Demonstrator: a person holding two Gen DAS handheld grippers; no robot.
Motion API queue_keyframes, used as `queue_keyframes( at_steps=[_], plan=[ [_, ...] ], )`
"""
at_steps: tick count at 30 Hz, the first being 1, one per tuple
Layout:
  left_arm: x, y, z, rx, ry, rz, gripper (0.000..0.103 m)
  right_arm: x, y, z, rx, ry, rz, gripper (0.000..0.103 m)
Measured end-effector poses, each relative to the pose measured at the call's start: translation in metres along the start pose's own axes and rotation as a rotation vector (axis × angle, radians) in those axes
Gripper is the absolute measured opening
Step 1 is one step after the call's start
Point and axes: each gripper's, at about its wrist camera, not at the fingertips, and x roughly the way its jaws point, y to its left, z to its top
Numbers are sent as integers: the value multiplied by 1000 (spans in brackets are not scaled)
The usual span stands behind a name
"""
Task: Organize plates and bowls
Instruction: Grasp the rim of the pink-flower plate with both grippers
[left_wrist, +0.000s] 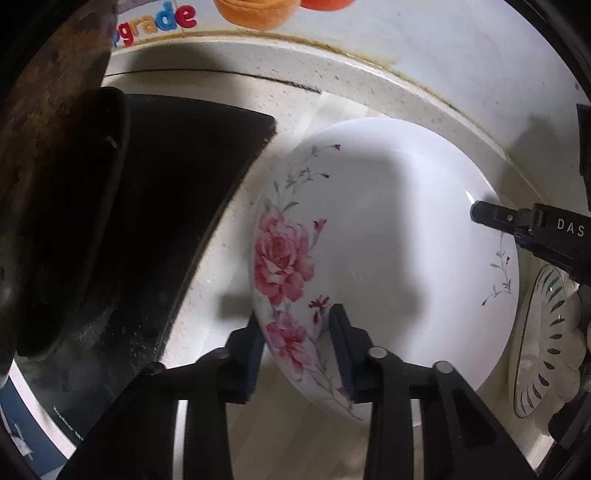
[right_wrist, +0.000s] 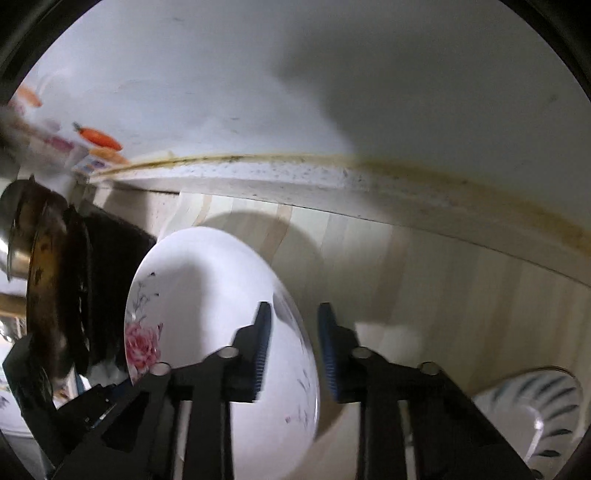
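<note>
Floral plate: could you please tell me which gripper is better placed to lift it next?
Probably left: the left gripper pinches the floral plate rim snugly by the roses; the right gripper shows a gap outside the rim.

Both cameras sat on the claws and looked steeply down at the table (left_wrist: 406, 107) from close up. Each faced the wall. Both views shared the flowered plate (left_wrist: 388, 236) (right_wrist: 207, 295) and the striped bowl (left_wrist: 543, 343) (right_wrist: 546, 413).
</note>
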Motion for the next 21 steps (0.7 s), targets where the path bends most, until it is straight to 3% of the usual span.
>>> queue_keyframes(
  at_steps=[10,21],
  plan=[
    [-10,5,-19,14,-23,-42,28,-8,7,-14,-80,-59,-12,19],
    [-62,-26,-52,93,-52,-96,28,-85,-2,-76,-109,-93,9,19]
  ],
)
